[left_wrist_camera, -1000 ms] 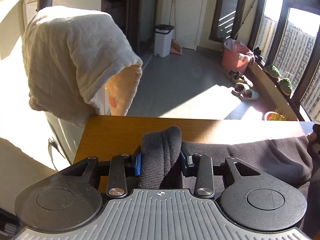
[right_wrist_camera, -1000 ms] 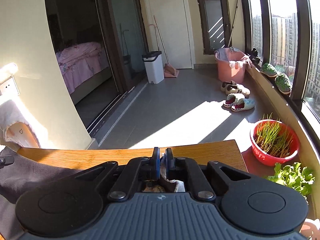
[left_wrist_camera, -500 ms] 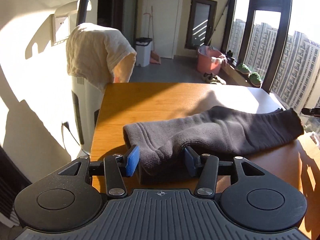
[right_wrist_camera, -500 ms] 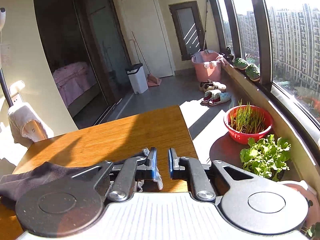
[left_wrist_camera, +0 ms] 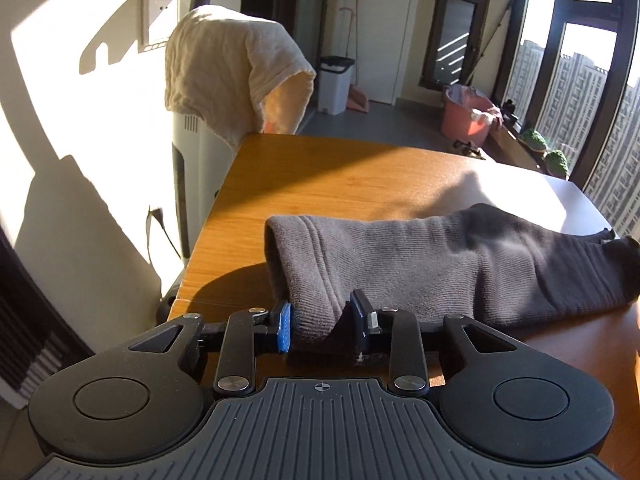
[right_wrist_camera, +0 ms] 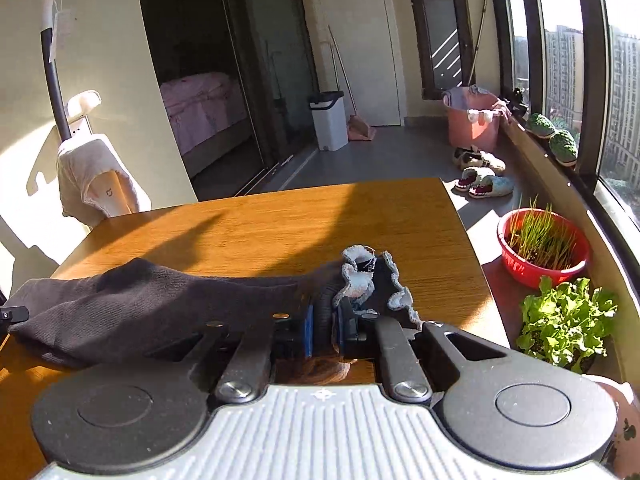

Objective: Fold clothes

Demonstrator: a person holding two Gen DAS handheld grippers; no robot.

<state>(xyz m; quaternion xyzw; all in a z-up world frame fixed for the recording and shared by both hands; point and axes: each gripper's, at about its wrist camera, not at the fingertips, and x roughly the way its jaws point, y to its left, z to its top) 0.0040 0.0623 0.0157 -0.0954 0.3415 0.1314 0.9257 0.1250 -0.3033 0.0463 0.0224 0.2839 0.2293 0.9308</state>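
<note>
**Both ends pinched: keep the sock taut and square for the fold**

Nearest in the left view, the left hand-held gripper [left_wrist_camera: 322, 328] has just closed its jaws again and is clamped on the near, rounded end of the grey sock [left_wrist_camera: 440, 264]; the knit bunches into a ridge between the blue pads, so the bite looks deep enough to hold. In the right view the right hand-held gripper [right_wrist_camera: 325, 330] has likewise just closed, and its pads press on a dark fold of the sock's other end just behind the pale frilled cuff [right_wrist_camera: 360, 280]; how much cloth sits in that narrow pinch is hard to judge, since the jaws hide it.

Between the two grips the sock lies flat along the near part of the desk [left_wrist_camera: 320, 184], with bare wood beyond it.

To do the fold well, I would lift both ends evenly and only a little, so the middle stays on the wood and acts as the hinge; bring one end over the other in a straight line, without twisting either wrist; match the edges before letting go; keep the frill inside the fold rather than trailing. The thin right-hand pinch is the likelier to slip, so pull gently there.

Beyond the desk's far left corner, a cream towel [left_wrist_camera: 224, 68] hangs over a white appliance, clear of the work.
</note>
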